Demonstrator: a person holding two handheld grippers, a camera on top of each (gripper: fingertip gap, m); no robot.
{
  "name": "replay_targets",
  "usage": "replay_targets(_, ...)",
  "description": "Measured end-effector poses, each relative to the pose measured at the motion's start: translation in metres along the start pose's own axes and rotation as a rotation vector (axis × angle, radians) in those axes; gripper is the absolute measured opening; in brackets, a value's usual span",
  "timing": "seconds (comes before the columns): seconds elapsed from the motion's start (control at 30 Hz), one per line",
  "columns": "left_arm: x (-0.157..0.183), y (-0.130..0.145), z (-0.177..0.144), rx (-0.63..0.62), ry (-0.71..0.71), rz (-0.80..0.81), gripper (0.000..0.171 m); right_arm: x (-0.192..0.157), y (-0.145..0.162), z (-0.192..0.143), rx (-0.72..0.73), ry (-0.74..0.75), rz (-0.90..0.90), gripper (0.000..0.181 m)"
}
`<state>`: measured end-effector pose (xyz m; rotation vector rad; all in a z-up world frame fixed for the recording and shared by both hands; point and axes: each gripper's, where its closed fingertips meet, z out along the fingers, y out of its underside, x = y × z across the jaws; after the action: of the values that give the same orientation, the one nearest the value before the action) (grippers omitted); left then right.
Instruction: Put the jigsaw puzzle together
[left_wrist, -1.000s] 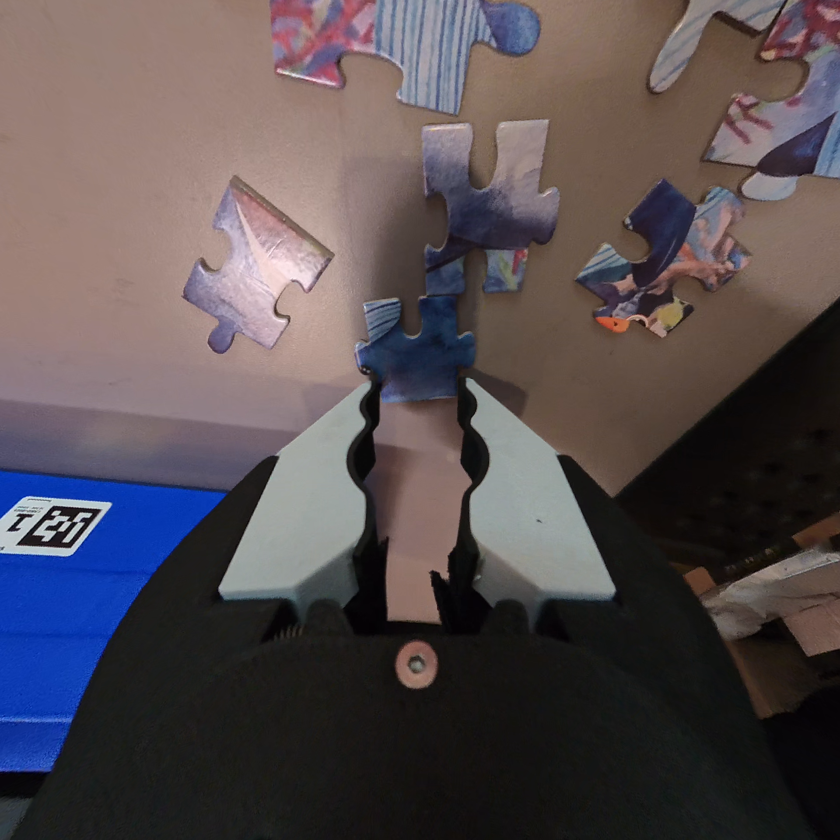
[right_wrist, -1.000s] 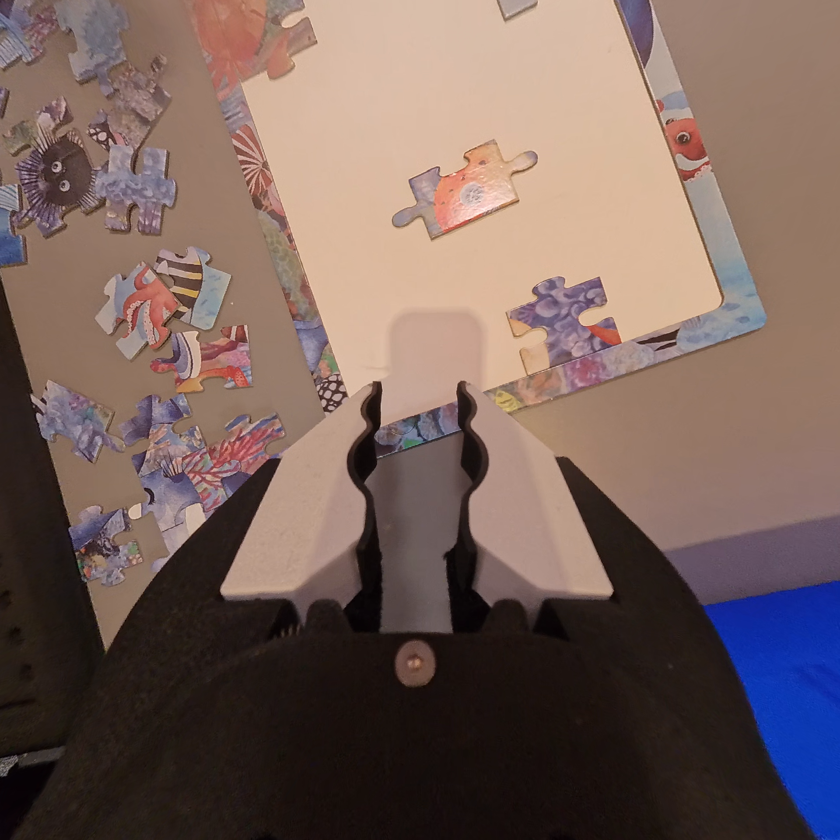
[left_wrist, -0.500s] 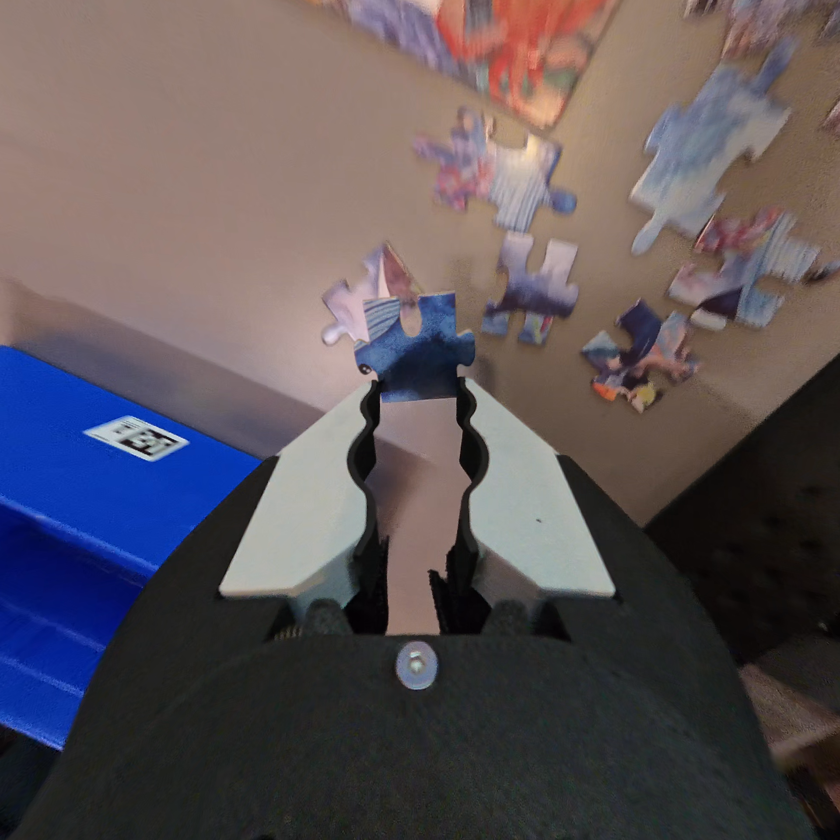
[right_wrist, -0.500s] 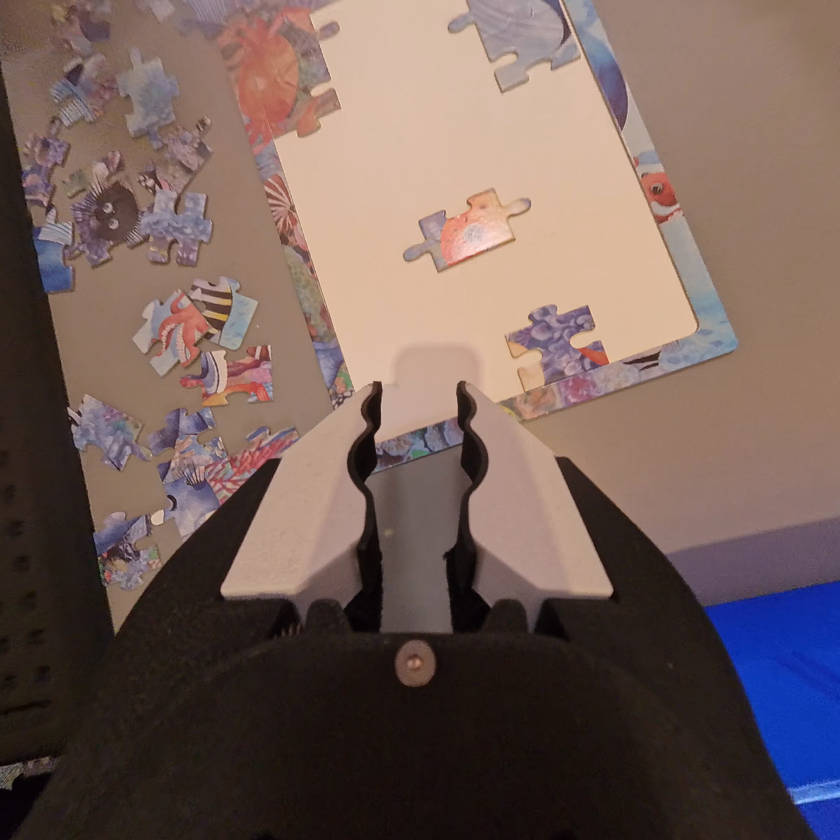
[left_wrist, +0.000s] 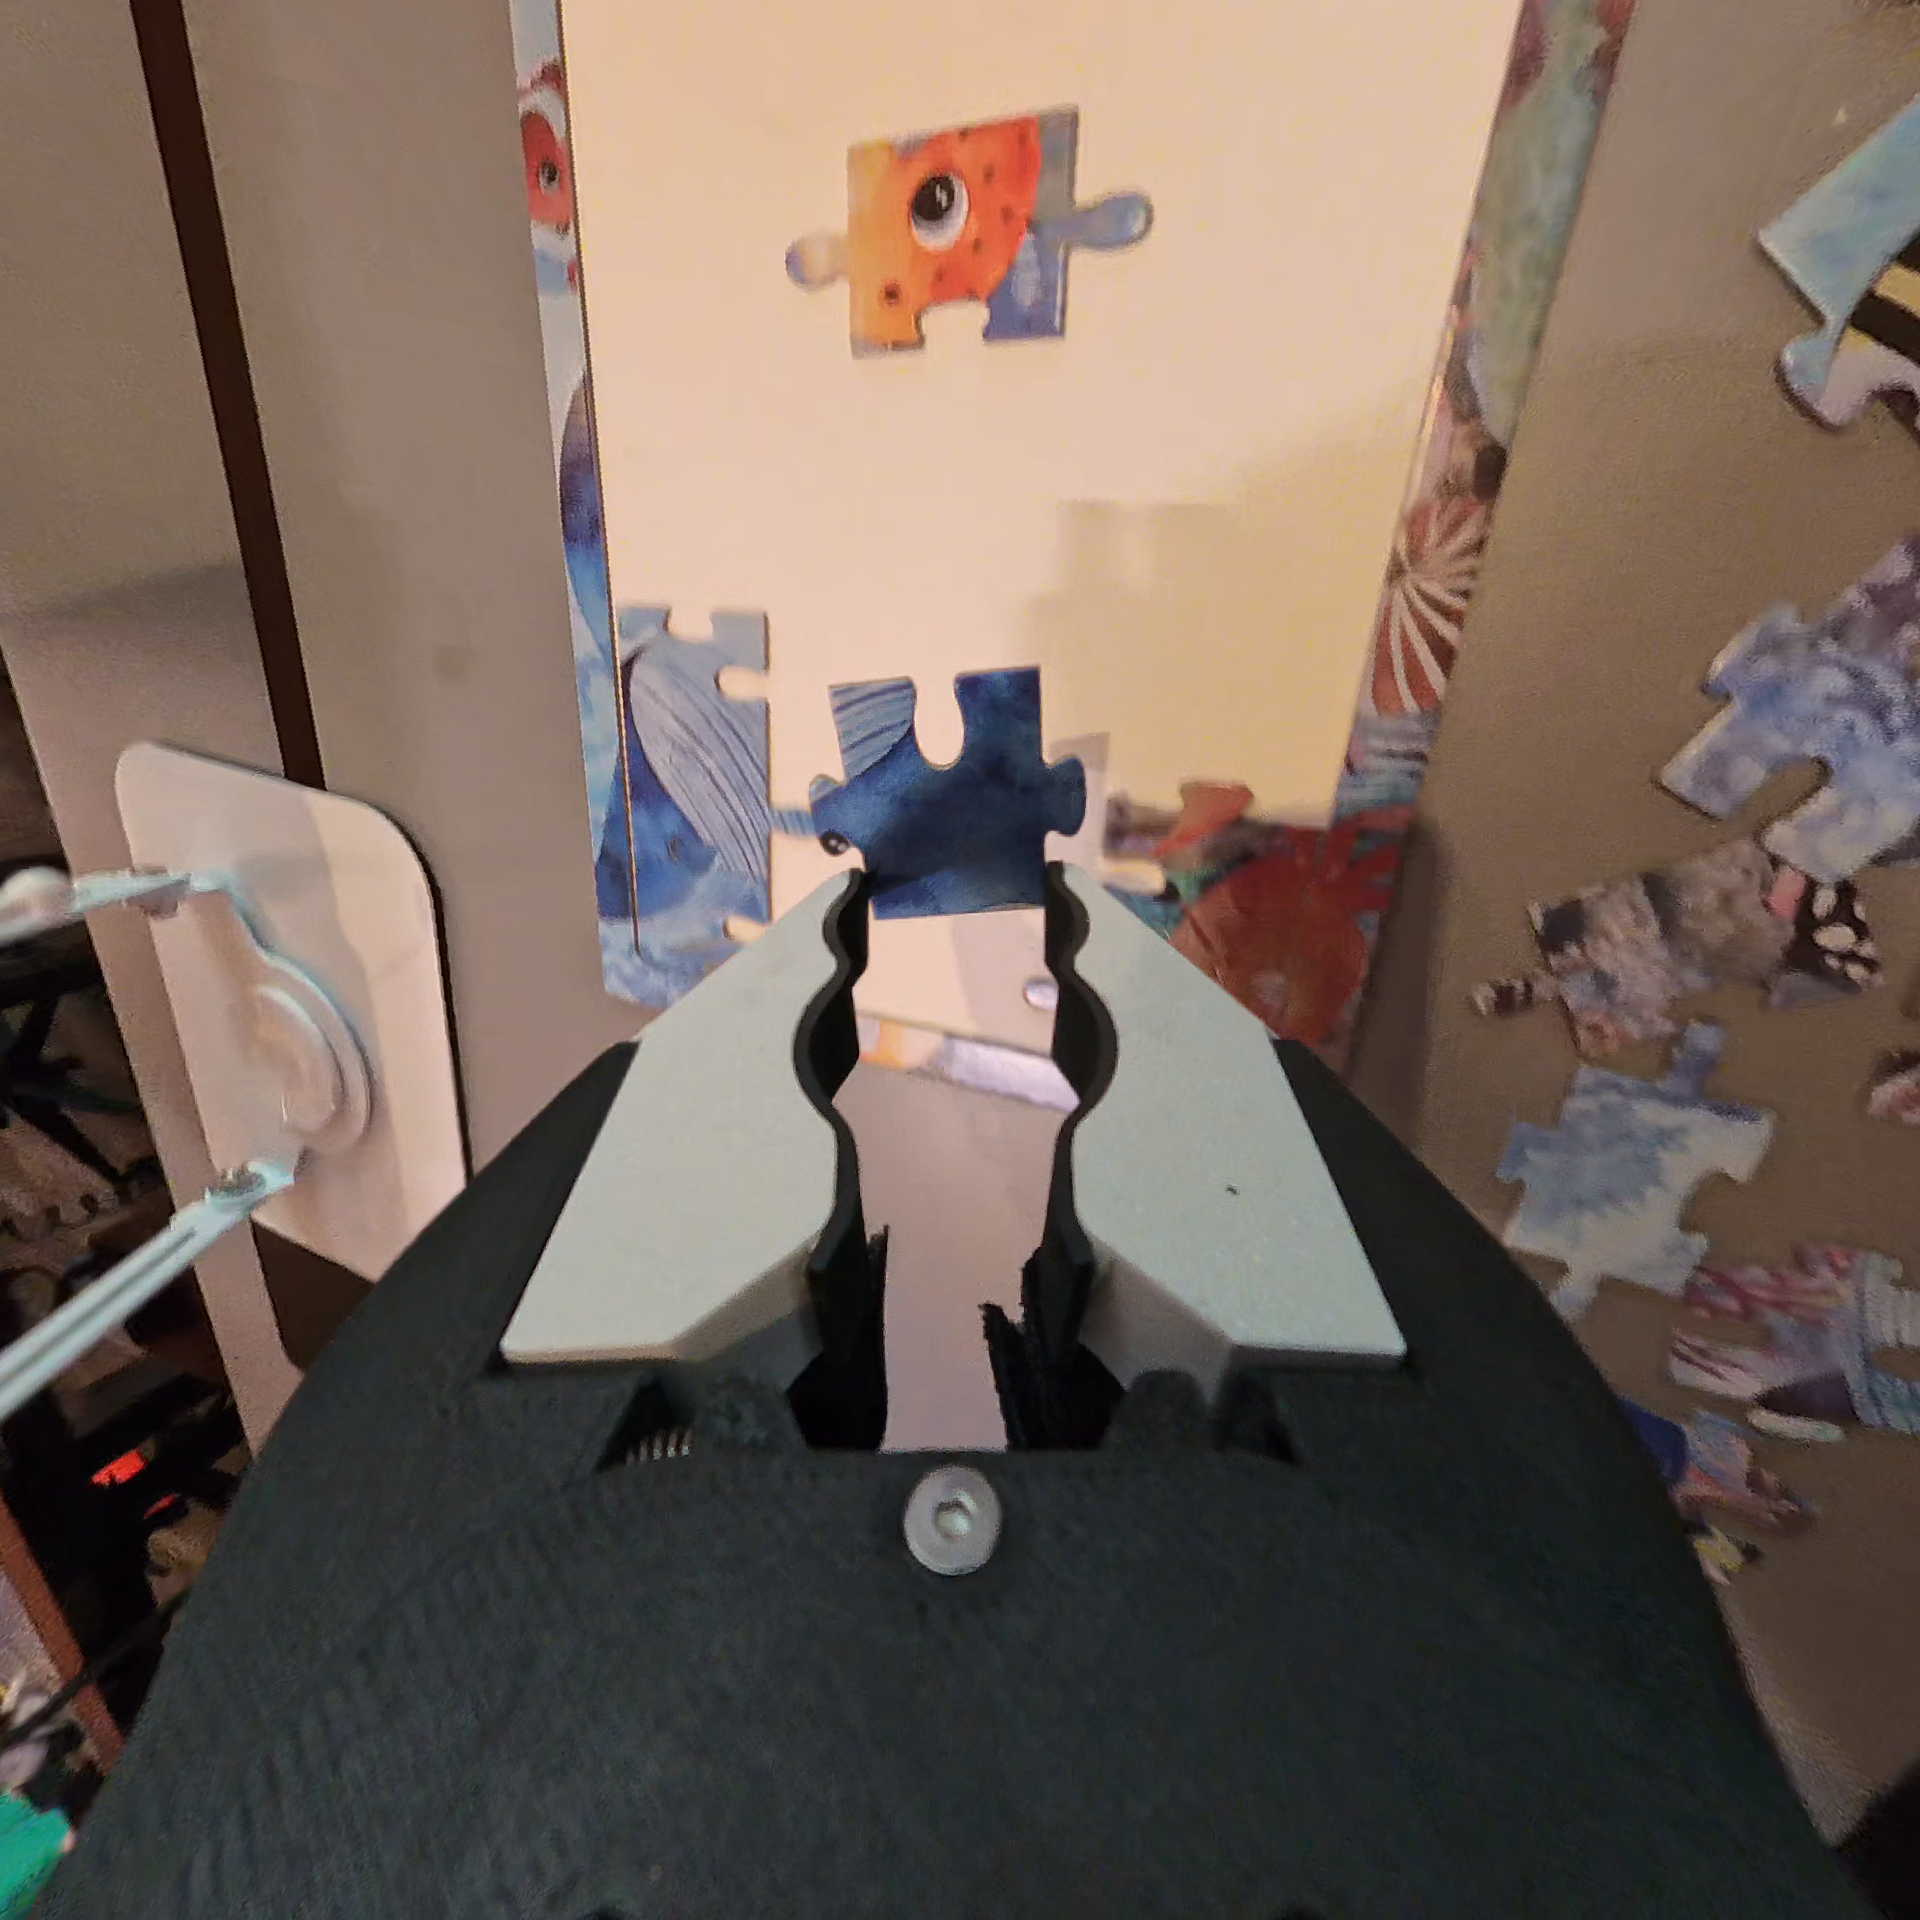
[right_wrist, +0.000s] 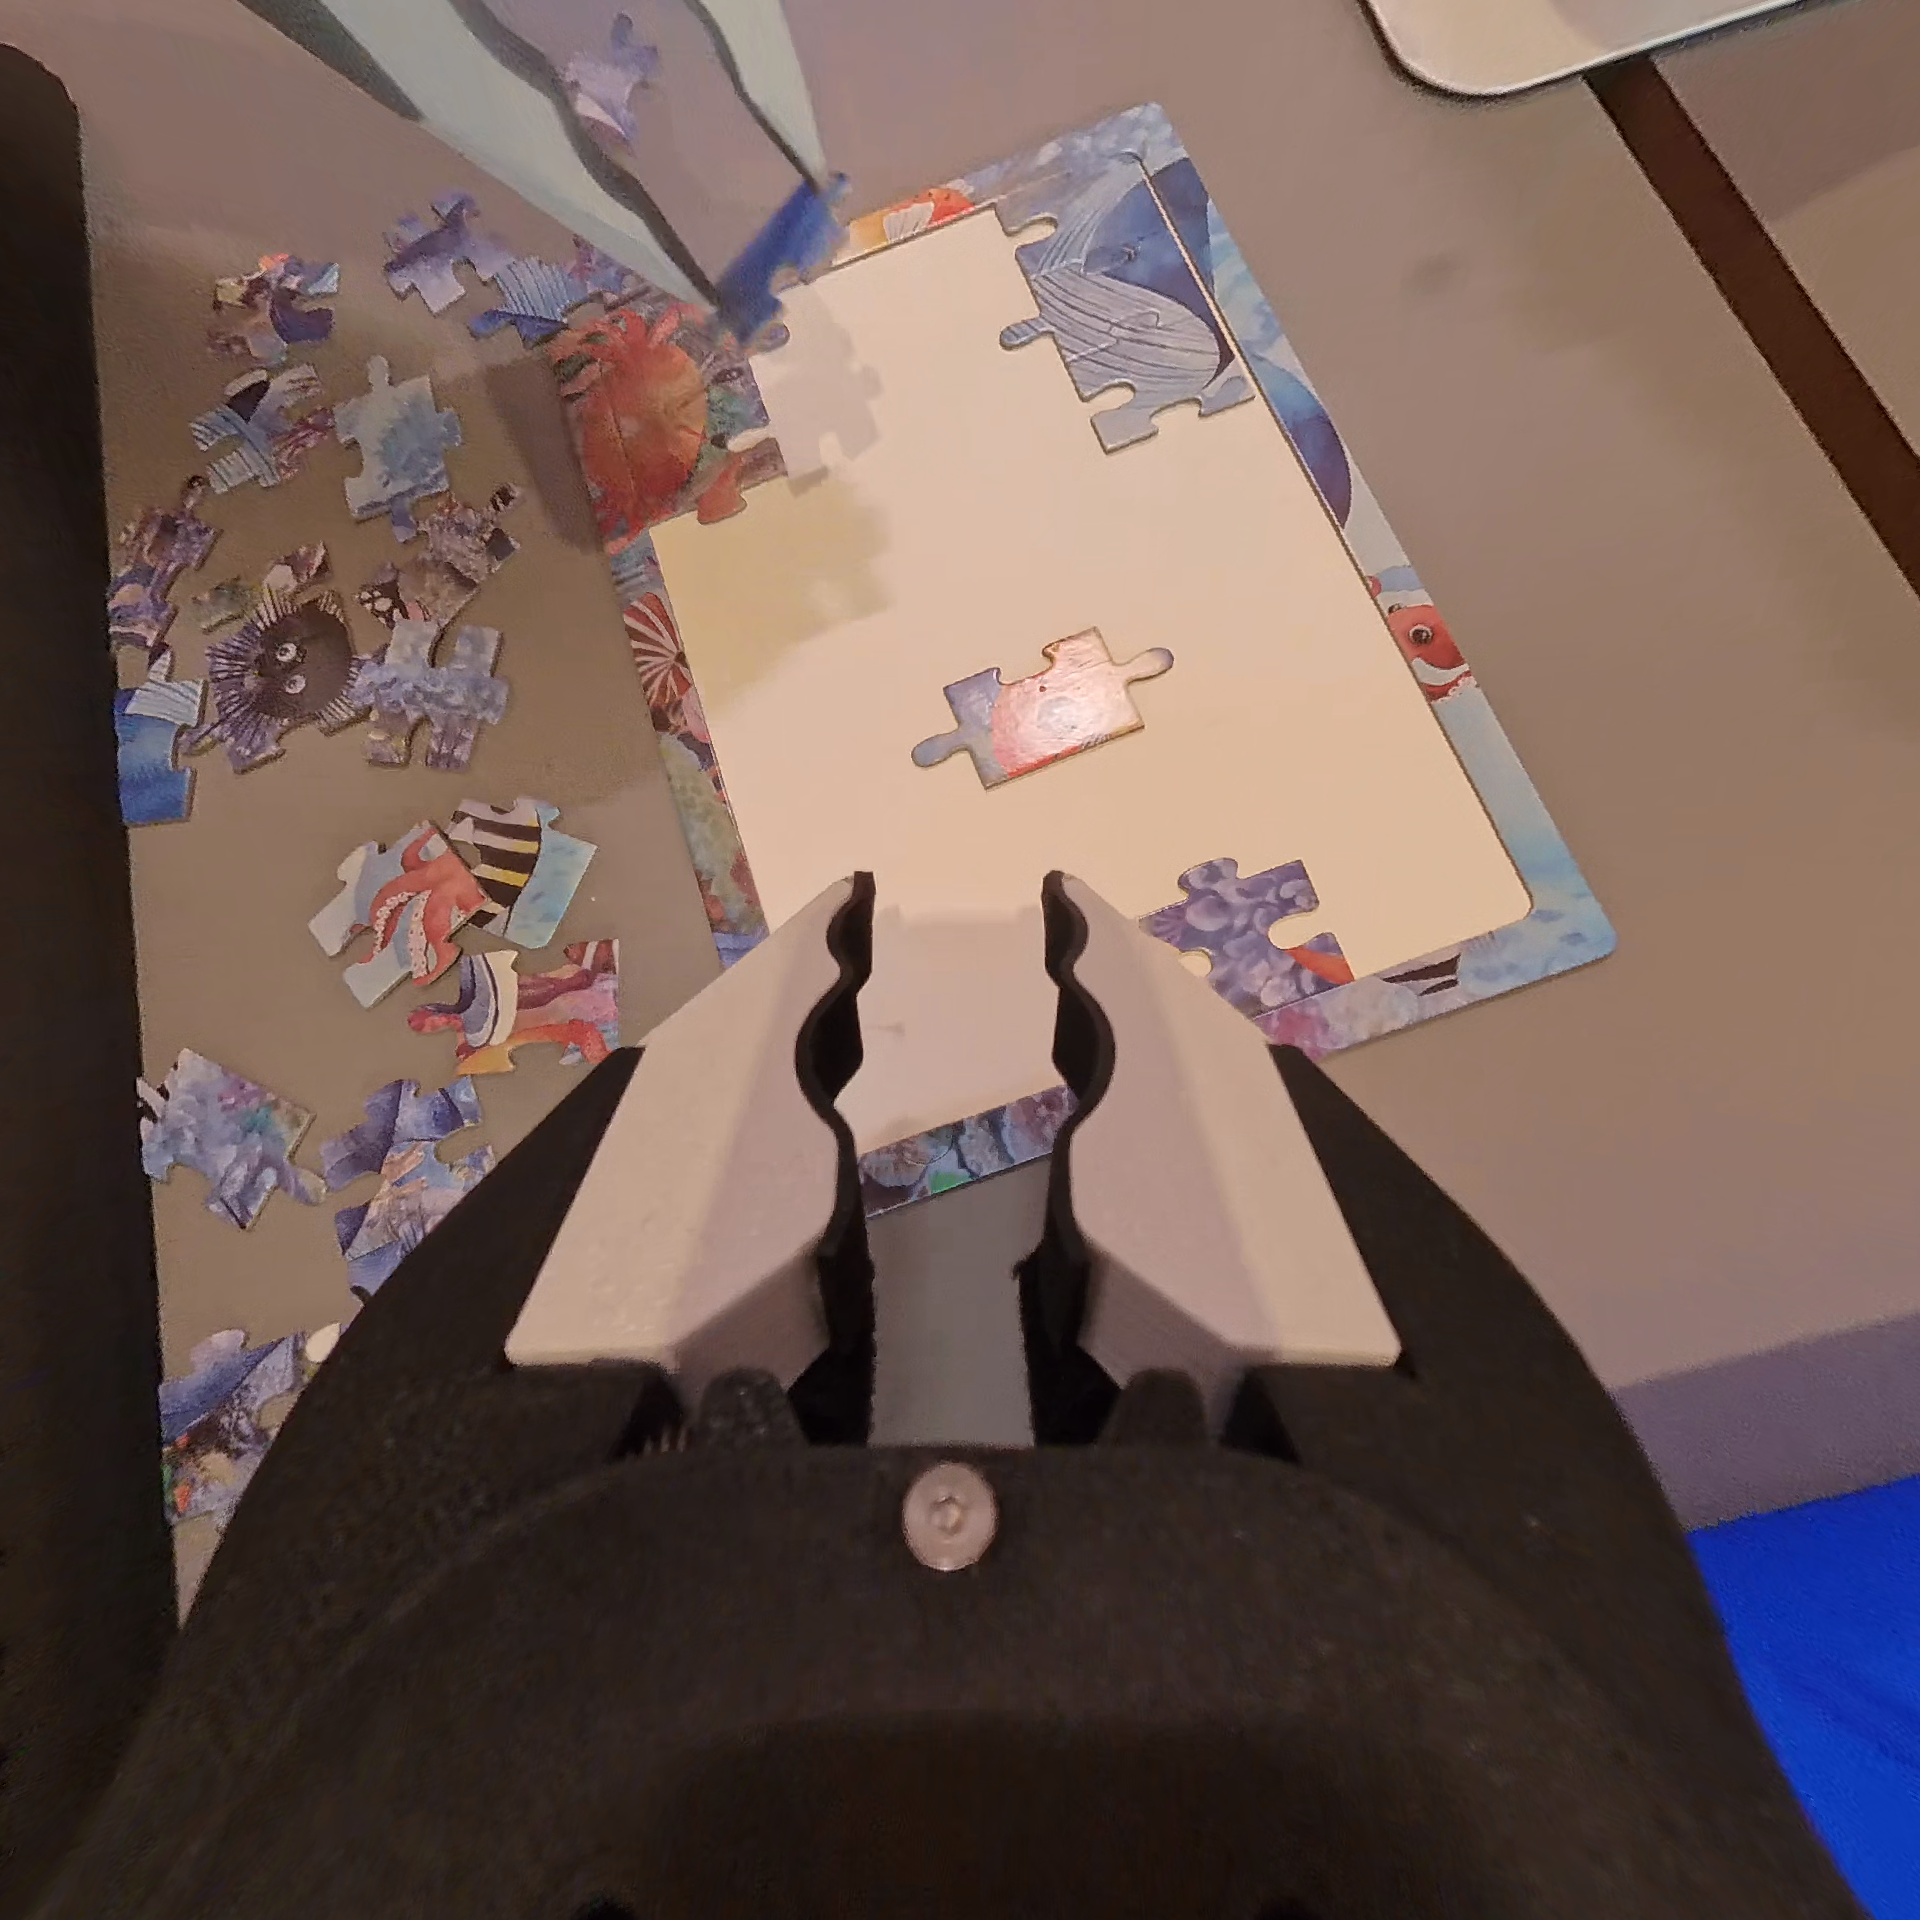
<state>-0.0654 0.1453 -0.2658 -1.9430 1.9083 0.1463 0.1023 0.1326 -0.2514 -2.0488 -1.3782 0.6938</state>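
My left gripper (left_wrist: 951, 883) is shut on a dark blue puzzle piece (left_wrist: 951, 800) and holds it in the air over the cream puzzle board (left_wrist: 1039, 468). The right wrist view shows the same gripper (right_wrist: 764, 244) with the blue piece (right_wrist: 774, 255) above the board's far end (right_wrist: 935, 499). A whale piece (left_wrist: 691, 769) lies in the board's corner, an orange fish piece (left_wrist: 961, 229) in its middle. My right gripper (right_wrist: 958, 894) is open and empty above the board's near edge.
Several loose pieces (right_wrist: 312, 665) lie on the brown table left of the board. A purple coral piece (right_wrist: 1242, 914) sits in the near corner, a red coral group (right_wrist: 644, 416) at the far left. A white plate with a hook (left_wrist: 281, 997) stands at the left. Left tips to right tips: about 20 cm.
My left gripper has carried the blue piece from over the loose pieces across to above the board. My right gripper has pulled back and risen a little, still open.
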Motion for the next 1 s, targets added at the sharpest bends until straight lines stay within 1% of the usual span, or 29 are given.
replay_targets(0.13,-0.013,-0.017,0.02,-0.012,-0.018,0.06,0.032,0.005,0.005,0.003,-0.008,0.002,0.01,0.032)
replay_targets(0.27,-0.027,-0.033,0.022,0.022,-0.134,0.122,0.032,0.008,0.001,0.005,0.026,0.001,0.038,0.032)
replay_targets(0.37,-0.031,-0.046,0.017,0.068,-0.197,0.13,0.032,0.002,-0.017,0.011,0.114,-0.045,0.083,0.033)
replay_targets(0.43,-0.029,-0.056,0.014,0.11,-0.216,0.123,0.033,-0.005,-0.031,0.016,0.178,-0.082,0.12,0.034)
replay_targets(0.57,-0.024,-0.074,0.005,0.164,-0.261,0.149,0.033,-0.005,-0.051,0.025,0.257,-0.083,0.198,0.035)
replay_targets(0.67,-0.018,-0.082,0.0,0.154,-0.293,0.214,0.033,-0.005,-0.059,0.028,0.316,-0.111,0.267,0.034)
replay_targets(0.73,-0.016,-0.087,-0.003,0.14,-0.32,0.259,0.033,-0.01,-0.062,0.031,0.336,-0.159,0.288,0.027)
replay_targets(0.83,-0.011,-0.095,-0.005,0.141,-0.314,0.316,0.033,-0.013,-0.065,0.032,0.351,-0.169,0.284,0.013)
replay_targets(0.87,-0.011,-0.096,-0.005,0.133,-0.318,0.331,0.033,-0.015,-0.066,0.032,0.361,-0.181,0.282,0.004)
replay_targets(0.93,-0.016,-0.1,-0.008,0.138,-0.351,0.341,0.033,-0.012,-0.069,0.028,0.387,-0.174,0.289,0.003)
replay_targets(1.0,-0.02,-0.103,-0.015,0.193,-0.351,0.292,0.033,-0.008,-0.073,0.019,0.438,-0.171,0.298,0.0)
